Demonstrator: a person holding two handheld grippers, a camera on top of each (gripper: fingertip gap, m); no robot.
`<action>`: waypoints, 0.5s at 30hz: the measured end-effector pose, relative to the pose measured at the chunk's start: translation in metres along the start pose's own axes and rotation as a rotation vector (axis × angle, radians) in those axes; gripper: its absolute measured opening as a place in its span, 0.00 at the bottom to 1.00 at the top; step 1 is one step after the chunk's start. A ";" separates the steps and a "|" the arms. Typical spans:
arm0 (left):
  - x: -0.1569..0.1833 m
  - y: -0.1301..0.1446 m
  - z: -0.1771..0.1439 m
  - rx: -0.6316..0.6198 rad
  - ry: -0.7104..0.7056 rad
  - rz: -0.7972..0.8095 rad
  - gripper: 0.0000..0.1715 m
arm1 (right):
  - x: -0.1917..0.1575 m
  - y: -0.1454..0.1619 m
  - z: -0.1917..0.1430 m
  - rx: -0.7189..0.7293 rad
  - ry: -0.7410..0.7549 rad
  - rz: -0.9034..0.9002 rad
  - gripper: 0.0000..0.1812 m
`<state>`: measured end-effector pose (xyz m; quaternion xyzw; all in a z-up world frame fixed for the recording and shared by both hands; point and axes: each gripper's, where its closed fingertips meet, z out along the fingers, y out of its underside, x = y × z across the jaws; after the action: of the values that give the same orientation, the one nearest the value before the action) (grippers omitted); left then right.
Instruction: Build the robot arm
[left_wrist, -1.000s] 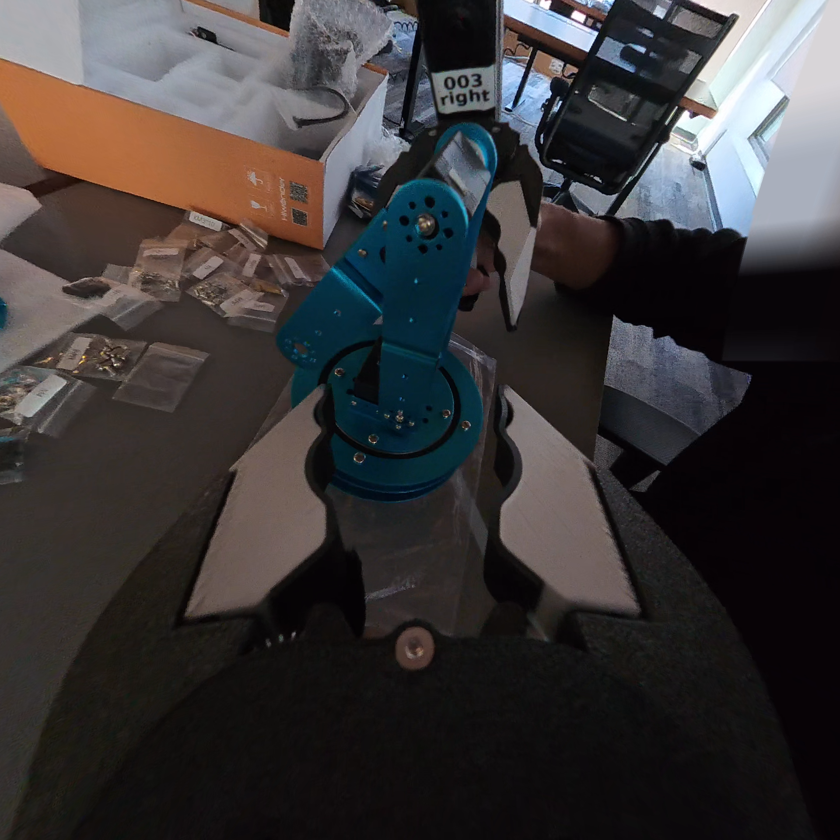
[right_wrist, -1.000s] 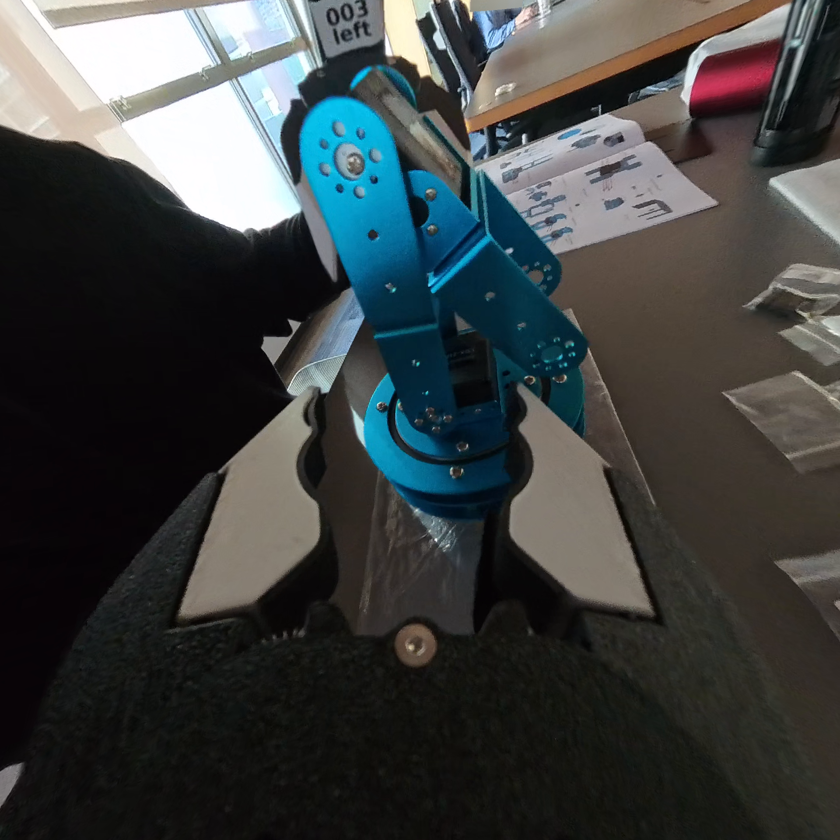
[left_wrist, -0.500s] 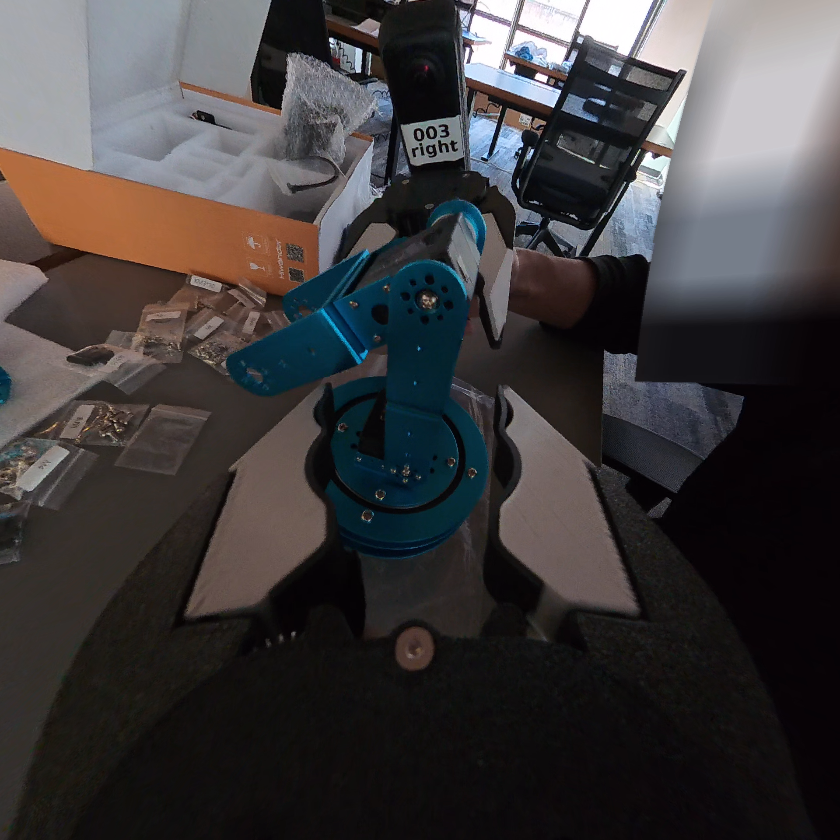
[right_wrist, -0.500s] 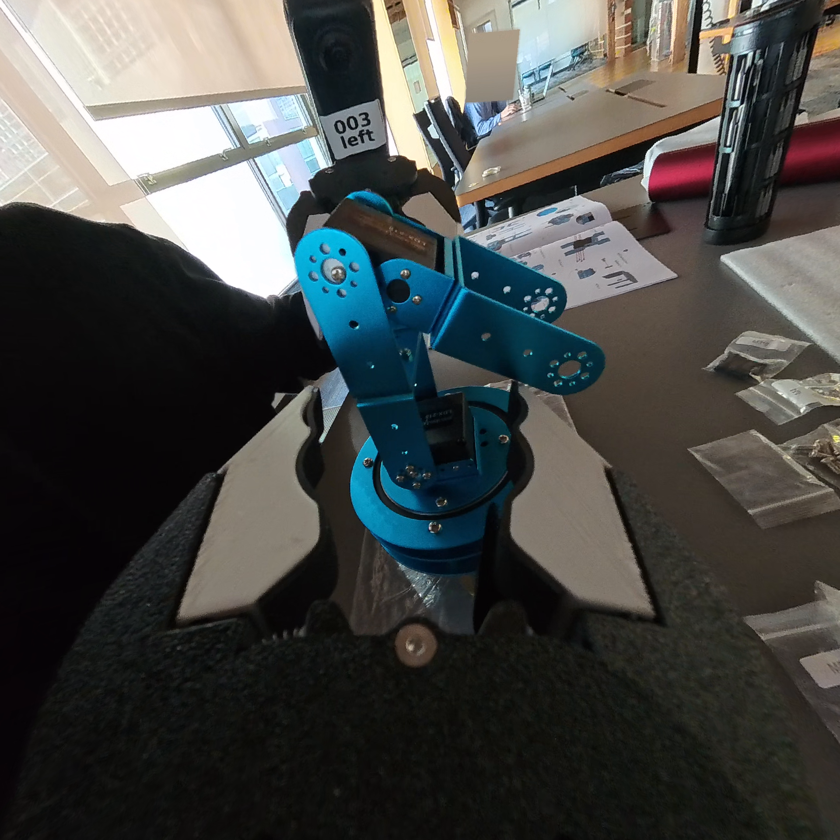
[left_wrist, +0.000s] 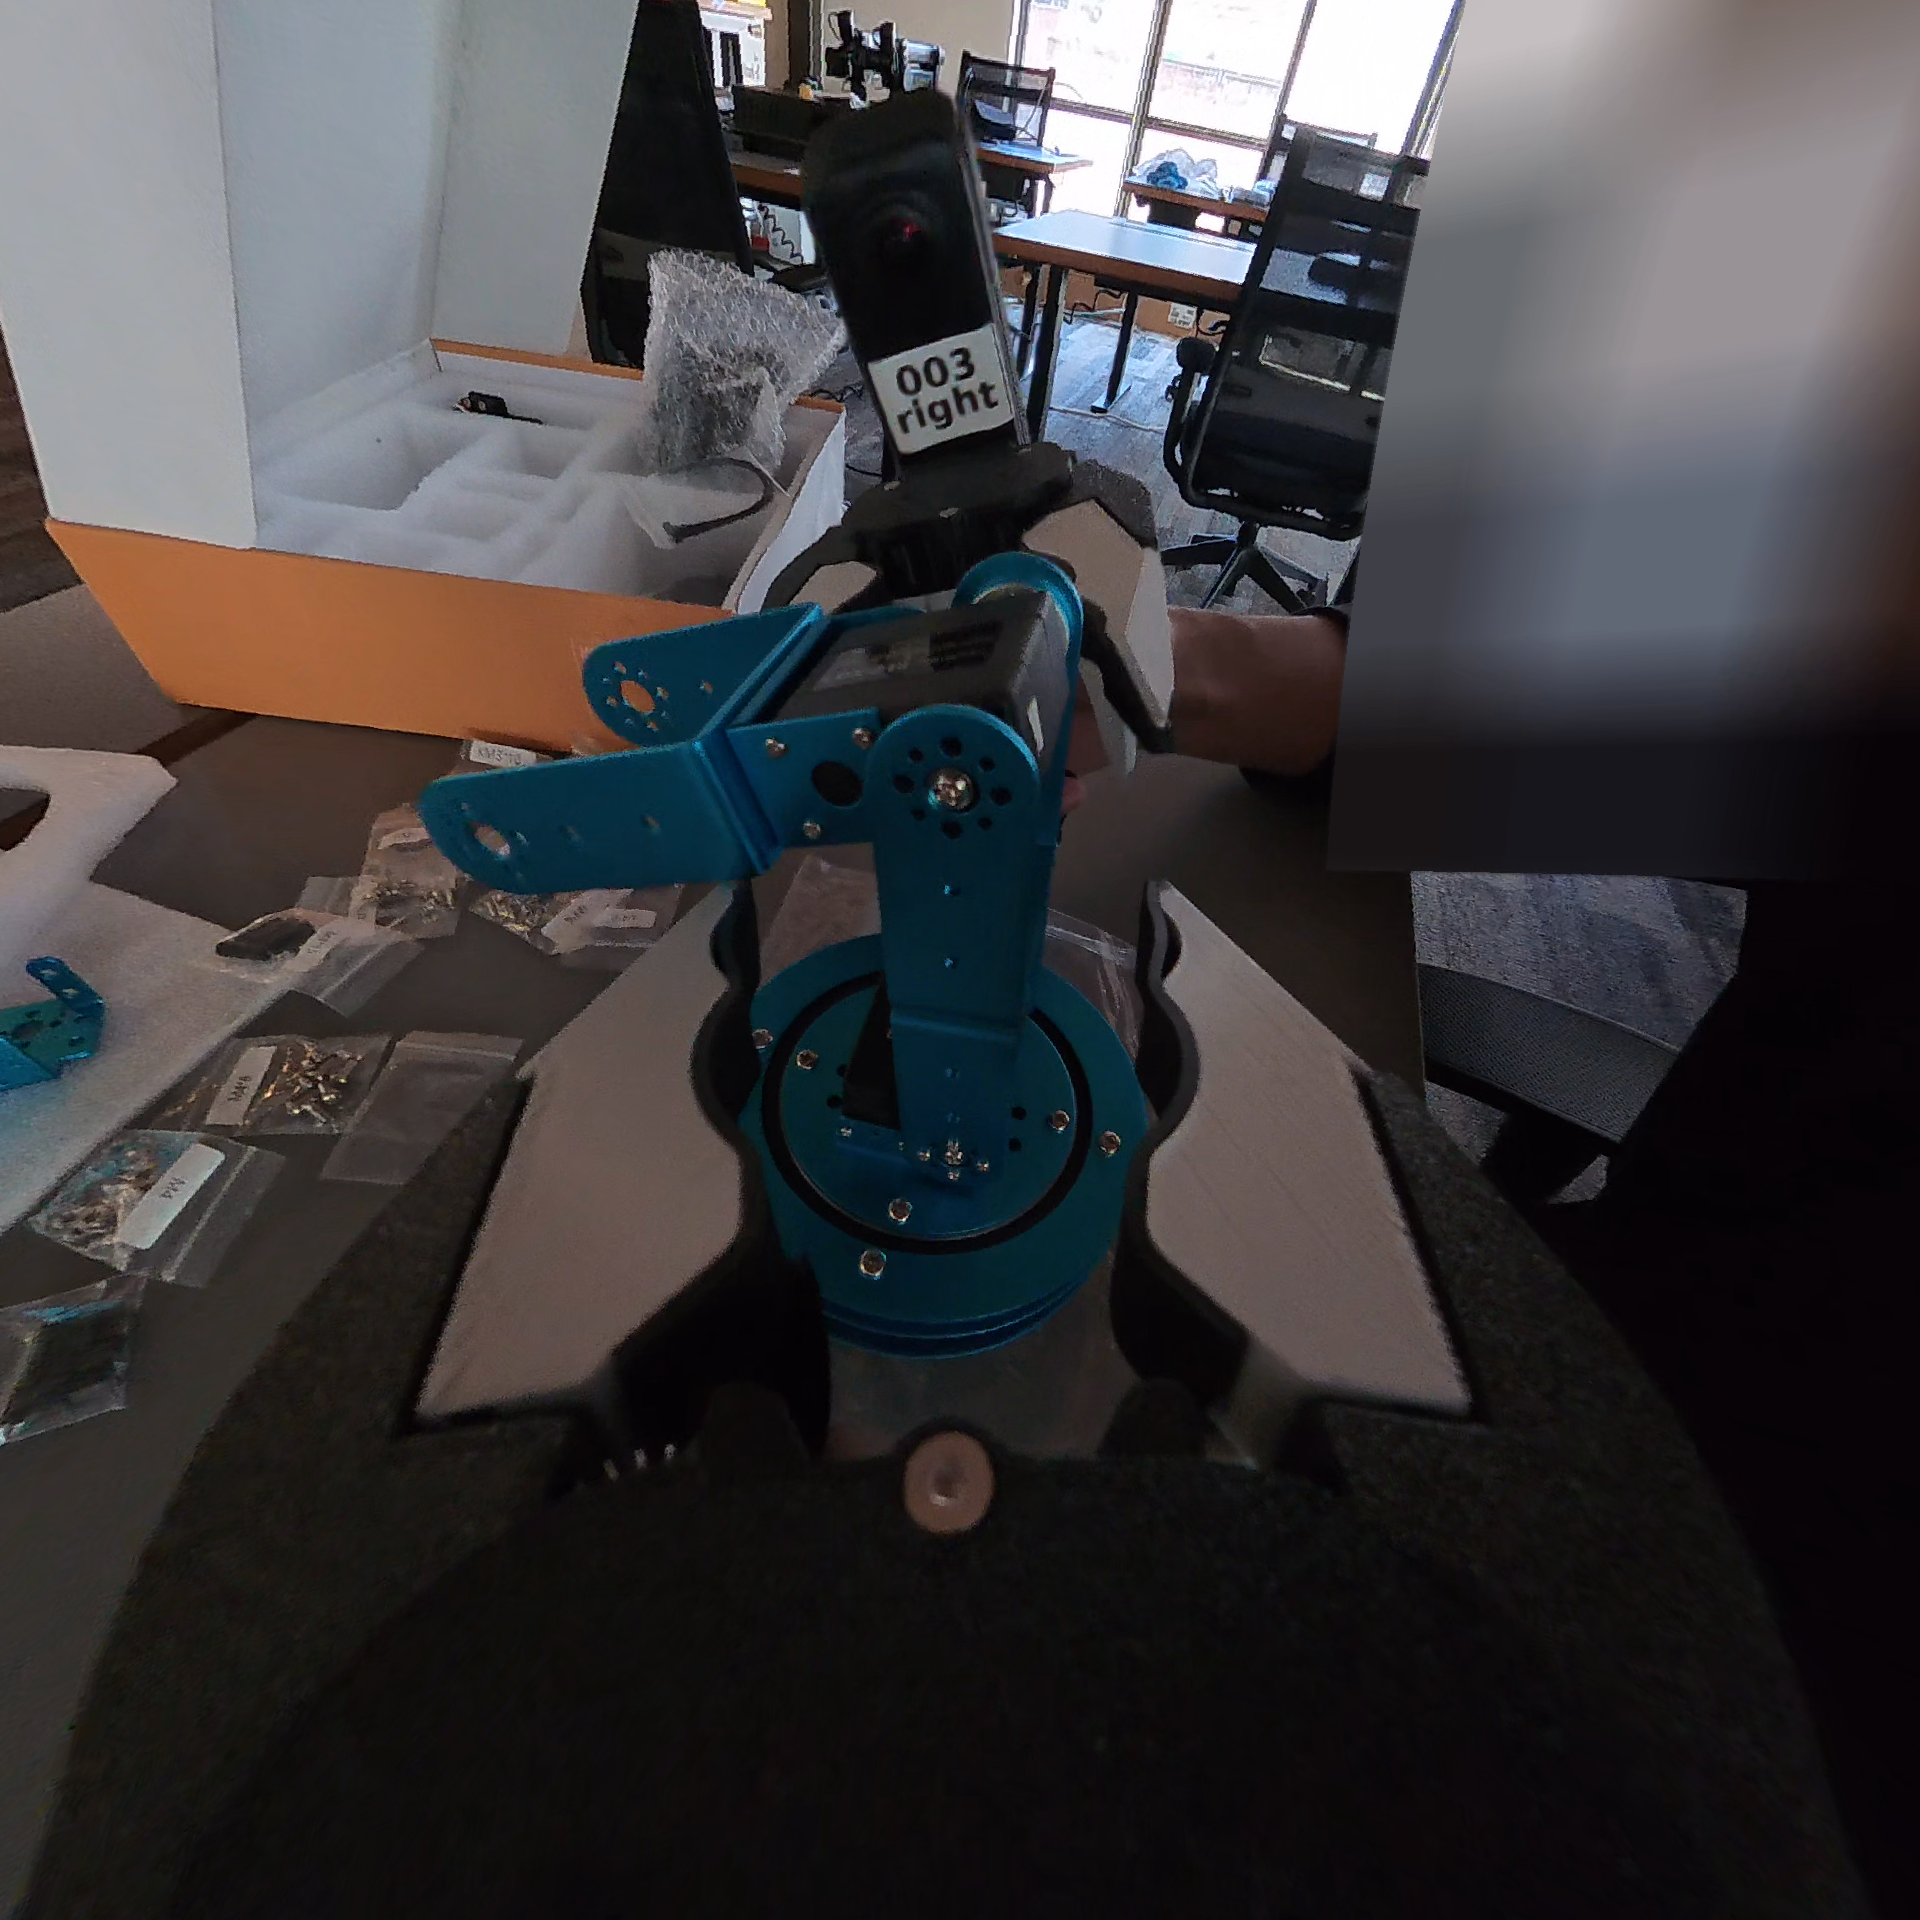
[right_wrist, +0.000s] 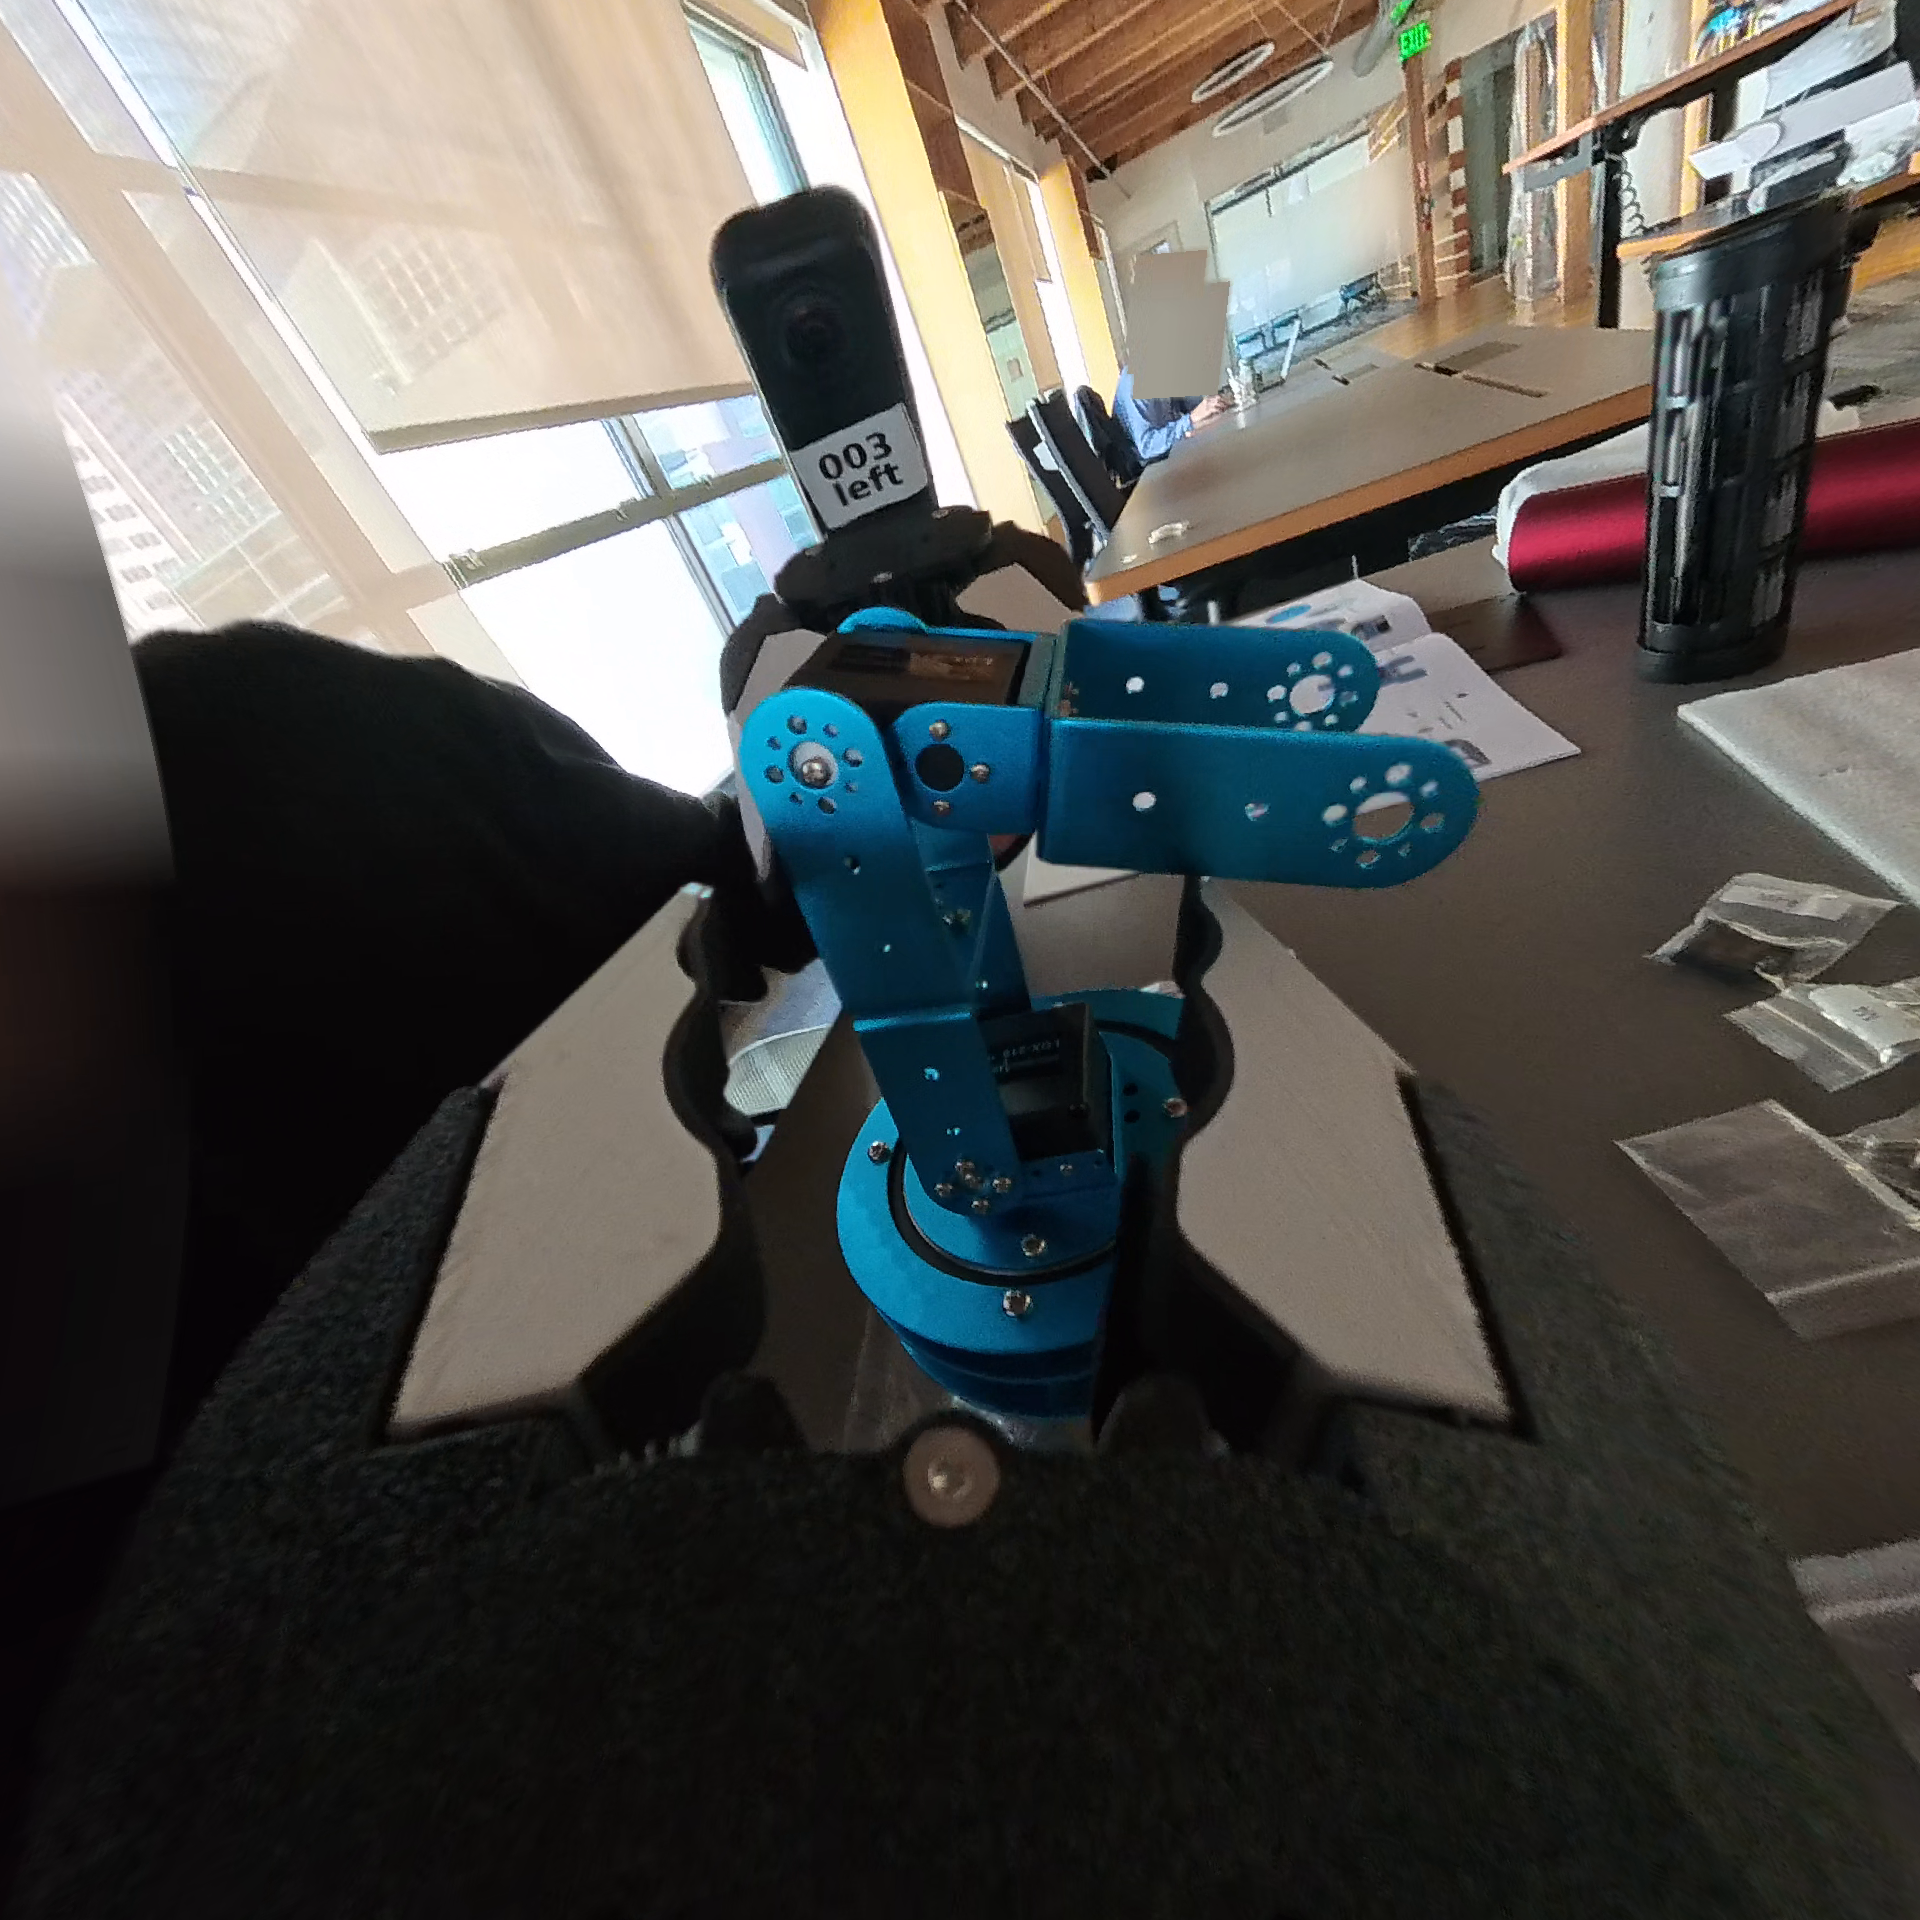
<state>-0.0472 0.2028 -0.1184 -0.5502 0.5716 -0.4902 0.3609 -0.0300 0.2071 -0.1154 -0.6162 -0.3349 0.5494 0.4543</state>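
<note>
A small blue metal robot arm stands on a clear plastic bag on the dark table. Its round base sits between my left gripper's jaws, which press on both of its sides. An upright link carries a black servo and a level forearm bracket. My right gripper faces it from the far side. The base lies between its jaws, against the right finger, with a gap at the left finger. Each gripper shows behind the servo in the other's view.
An orange-and-white box with foam and a bubble-wrap bundle stands behind. Small bags of screws lie on the table. An open booklet, a black cylinder and a foam sheet are on one side. Both grippers' tips are close together, under 4 cm apart. Left tips and right tips are each some 40 cm from the black cylinder.
Both views have swung from looking down on the arm to nearly level. The forearm bracket, which hung down, now stands level. The base has stayed between both pairs of jaws.
</note>
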 end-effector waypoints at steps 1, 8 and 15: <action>0.000 -0.001 0.000 0.005 -0.001 0.003 0.42 | -0.001 -0.002 0.000 0.011 -0.011 0.017 0.48; -0.001 -0.014 -0.004 0.075 0.011 -0.020 0.41 | -0.003 -0.030 -0.005 0.115 -0.102 0.202 0.48; 0.000 -0.029 -0.009 0.134 0.017 -0.048 0.34 | -0.002 -0.051 -0.002 0.121 -0.086 0.204 0.42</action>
<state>-0.0474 0.2069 -0.0881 -0.5344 0.5270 -0.5405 0.3802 -0.0241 0.2232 -0.0674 -0.5943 -0.2562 0.6378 0.4176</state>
